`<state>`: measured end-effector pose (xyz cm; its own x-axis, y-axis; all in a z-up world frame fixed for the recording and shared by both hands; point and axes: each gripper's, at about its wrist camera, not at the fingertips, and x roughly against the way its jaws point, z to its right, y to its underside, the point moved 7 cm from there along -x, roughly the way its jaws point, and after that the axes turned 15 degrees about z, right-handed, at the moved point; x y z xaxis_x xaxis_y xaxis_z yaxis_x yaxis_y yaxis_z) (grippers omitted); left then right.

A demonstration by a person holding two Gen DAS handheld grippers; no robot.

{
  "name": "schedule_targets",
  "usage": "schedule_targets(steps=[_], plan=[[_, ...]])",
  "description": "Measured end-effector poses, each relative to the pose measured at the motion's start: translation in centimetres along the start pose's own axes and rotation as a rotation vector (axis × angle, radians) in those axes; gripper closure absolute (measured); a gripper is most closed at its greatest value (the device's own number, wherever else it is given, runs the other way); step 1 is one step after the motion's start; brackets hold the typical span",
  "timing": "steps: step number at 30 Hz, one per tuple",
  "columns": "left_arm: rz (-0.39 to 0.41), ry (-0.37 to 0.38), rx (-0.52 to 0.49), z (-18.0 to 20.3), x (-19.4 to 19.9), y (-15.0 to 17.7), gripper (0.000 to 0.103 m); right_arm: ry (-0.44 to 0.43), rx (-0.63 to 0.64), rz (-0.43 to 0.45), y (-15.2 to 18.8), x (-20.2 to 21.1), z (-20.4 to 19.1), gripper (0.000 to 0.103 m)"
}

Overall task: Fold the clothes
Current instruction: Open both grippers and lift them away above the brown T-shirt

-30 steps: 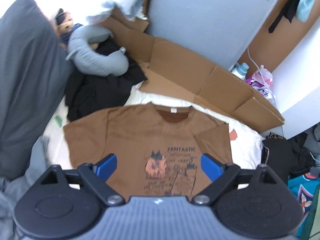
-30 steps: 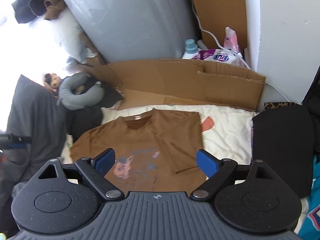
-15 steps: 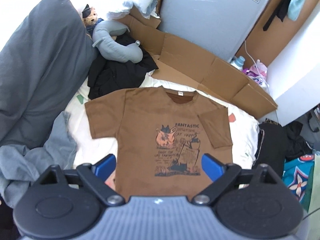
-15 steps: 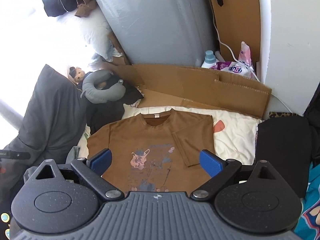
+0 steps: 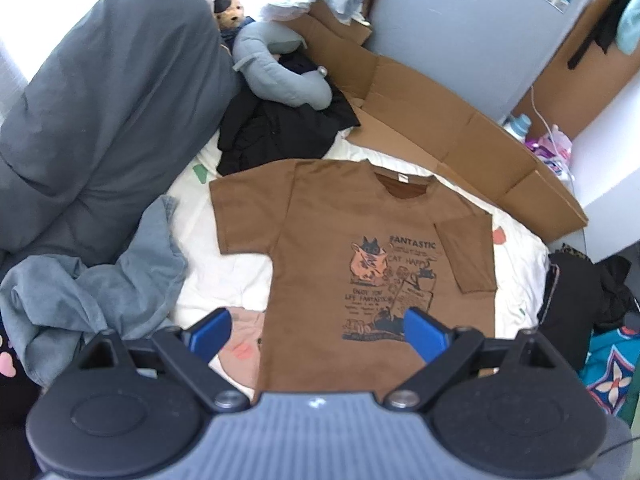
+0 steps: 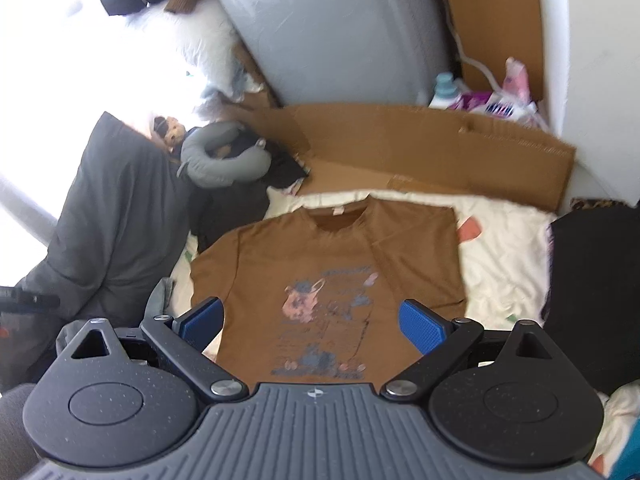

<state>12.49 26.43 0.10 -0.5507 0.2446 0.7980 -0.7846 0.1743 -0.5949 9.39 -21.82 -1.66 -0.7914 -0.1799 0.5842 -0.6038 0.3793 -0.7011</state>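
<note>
The left tool (image 5: 318, 330) hangs above the bed with its blue pads (image 5: 210, 332) spread wide and nothing between them; the right tool (image 6: 310, 322) is likewise spread and empty, also raised over the bed. Below both lies a brown T-shirt (image 5: 360, 248), front side up on the cream bedsheet (image 5: 228, 280), collar toward the far cardboard. Its chest carries a cat print with the word "FANTASTIC" (image 5: 412, 244). One sleeve, on the right of the view, is folded in over the body (image 5: 466, 256); the other lies flat and stretched outward (image 5: 248, 208). A crumpled grey garment (image 5: 104, 292) sits just beside the shirt on the left of the view, near a large dark grey duvet (image 5: 108, 112). Beyond the shirt's outstretched sleeve a black garment (image 5: 280, 128) is heaped with a grey neck pillow (image 5: 280, 84) on it. Flattened cardboard (image 5: 460, 136) leans along the far edge of the bed. The right wrist view is somewhat blurred.
</note>
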Motion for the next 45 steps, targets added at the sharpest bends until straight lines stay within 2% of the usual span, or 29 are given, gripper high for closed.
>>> schedule_targets(steps=[7,12,18,21,24,27,29,34,39,41,45], plan=[[0.003,-0.026,-0.001,-2.4,-2.1,-0.4,0.008,0.0,0.005,-0.067,3.3,-4.3,-1.9,0.005],[0.035,0.006,-0.039,-4.0,-5.4,-0.6,0.011,0.002,0.039,-0.075,4.7,-7.7,-4.0,0.005],[0.078,0.029,-0.014,-6.6,-10.5,-0.6,0.026,0.01,0.099,-0.042,6.0,-12.1,-7.0,0.006],[0.081,0.022,0.016,-8.6,-13.5,0.0,0.038,0.021,0.116,-0.032,7.0,-14.9,-8.2,0.006],[0.074,0.018,0.064,-10.6,-16.6,1.0,0.05,0.026,0.117,-0.028,8.1,-17.7,-9.2,0.006],[0.106,0.005,0.132,-13.0,-19.1,2.0,0.056,0.022,0.111,-0.023,9.4,-20.4,-9.9,0.007],[0.12,-0.004,0.178,-14.4,-21.0,2.7,0.065,0.018,0.117,-0.017,10.4,-22.1,-10.3,0.011],[0.123,-0.011,0.326,-17.1,-26.1,4.9,0.065,0.011,0.11,-0.024,12.9,-26.7,-10.7,0.021],[0.117,-0.026,0.445,-18.9,-30.7,6.9,0.067,0.015,0.059,-0.042,15.9,-31.2,-10.5,0.037],[0.115,-0.03,0.488,-19.5,-32.2,7.6,0.067,0.018,-0.003,-0.062,17.1,-33.0,-10.3,0.04],[0.109,-0.038,0.575,-20.7,-35.1,9.0,0.067,0.018,-0.111,-0.049,19.0,-35.8,-10.2,0.04]])
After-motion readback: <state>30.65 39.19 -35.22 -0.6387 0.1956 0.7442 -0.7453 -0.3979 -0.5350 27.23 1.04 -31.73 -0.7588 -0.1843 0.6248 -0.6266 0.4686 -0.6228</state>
